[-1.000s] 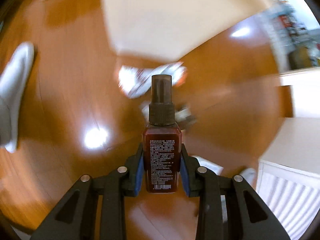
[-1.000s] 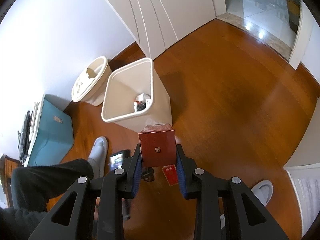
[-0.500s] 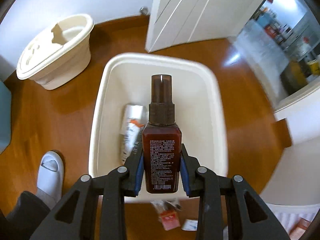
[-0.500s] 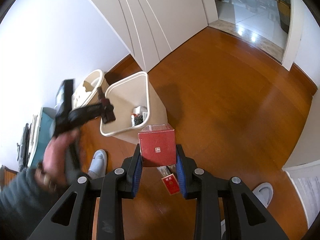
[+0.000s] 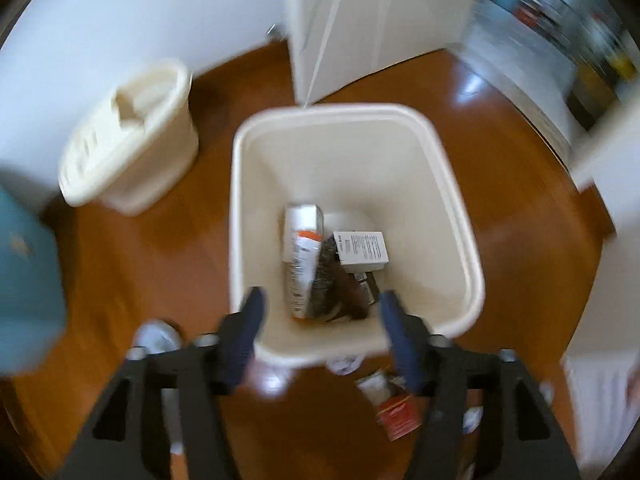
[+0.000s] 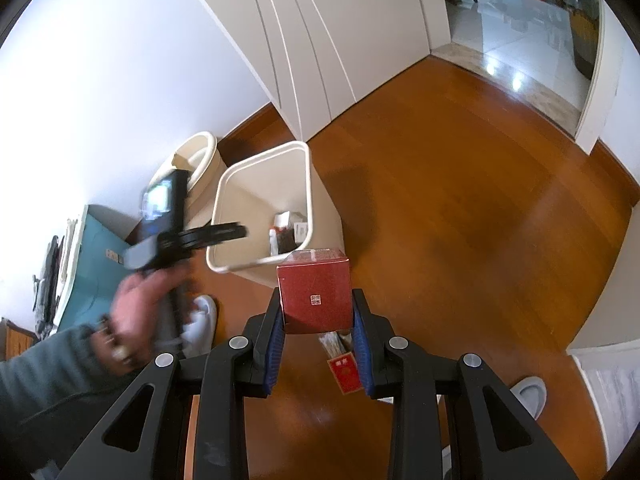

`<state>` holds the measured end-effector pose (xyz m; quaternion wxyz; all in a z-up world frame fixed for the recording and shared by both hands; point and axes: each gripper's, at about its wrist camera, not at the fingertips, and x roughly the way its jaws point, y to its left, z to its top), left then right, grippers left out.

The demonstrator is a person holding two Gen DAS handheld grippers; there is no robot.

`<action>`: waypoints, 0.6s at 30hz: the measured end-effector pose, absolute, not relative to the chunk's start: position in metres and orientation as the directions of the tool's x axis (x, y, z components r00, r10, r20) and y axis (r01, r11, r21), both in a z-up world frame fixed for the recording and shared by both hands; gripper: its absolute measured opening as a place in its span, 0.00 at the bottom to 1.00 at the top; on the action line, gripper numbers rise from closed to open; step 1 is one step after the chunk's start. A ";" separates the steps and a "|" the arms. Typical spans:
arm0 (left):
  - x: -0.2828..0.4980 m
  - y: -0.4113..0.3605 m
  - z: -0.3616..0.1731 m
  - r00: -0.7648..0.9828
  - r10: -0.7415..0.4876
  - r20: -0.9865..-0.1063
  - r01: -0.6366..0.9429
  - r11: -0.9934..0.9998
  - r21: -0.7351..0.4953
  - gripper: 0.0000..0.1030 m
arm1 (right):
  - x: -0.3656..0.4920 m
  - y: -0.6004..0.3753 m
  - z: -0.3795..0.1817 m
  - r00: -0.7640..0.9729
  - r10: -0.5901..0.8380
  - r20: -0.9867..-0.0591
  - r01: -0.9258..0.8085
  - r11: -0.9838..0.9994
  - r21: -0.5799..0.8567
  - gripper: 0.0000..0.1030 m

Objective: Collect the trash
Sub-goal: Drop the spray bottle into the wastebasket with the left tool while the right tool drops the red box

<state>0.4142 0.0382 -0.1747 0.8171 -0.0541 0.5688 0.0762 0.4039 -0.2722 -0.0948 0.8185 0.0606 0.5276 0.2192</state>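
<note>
Ahead of the left fingers stands a smooth cream plastic bin [image 5: 356,128] on a glossy, reflective wooden floor [image 6: 460,184]. Between the right fingers sits a matt red cardboard box [image 6: 314,294]; the fingers' blue pads [image 6: 275,346] look rubbery.

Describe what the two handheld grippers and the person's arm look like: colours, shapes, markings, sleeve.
Both grippers are matte black plastic frames with triangular cut-outs and round silver bolt heads. The right gripper has flat fingers faced with blue pads; the left gripper, blurred, shows the same blue-padded fingers. Seen from the right wrist, the left unit carries a small lit screen. The left hand is bare, with a grey-green sleeve. No cables show.
</note>
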 end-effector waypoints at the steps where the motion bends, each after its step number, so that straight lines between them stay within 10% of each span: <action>1: 0.403 0.039 -0.160 0.356 0.074 -0.931 -0.158 0.987 0.018 0.76 | 0.404 -0.269 -0.096 0.345 0.422 -0.838 -0.295 0.897 0.330 0.31; 8: 0.347 0.081 -0.110 0.426 0.102 -0.899 -0.165 0.986 0.033 0.80 | 0.402 -0.192 -0.090 0.357 0.409 -0.840 -0.404 0.878 0.256 0.31; 10: 0.346 0.091 -0.110 0.421 0.099 -0.901 -0.180 0.983 0.024 1.00 | 0.413 -0.159 -0.094 0.355 0.394 -0.848 -0.426 0.876 0.228 0.31; 18: 0.354 0.122 -0.110 0.372 0.019 -0.928 -0.151 0.988 -0.040 1.00 | 0.506 -0.056 -0.161 0.296 0.318 -0.901 -0.381 0.904 0.194 0.31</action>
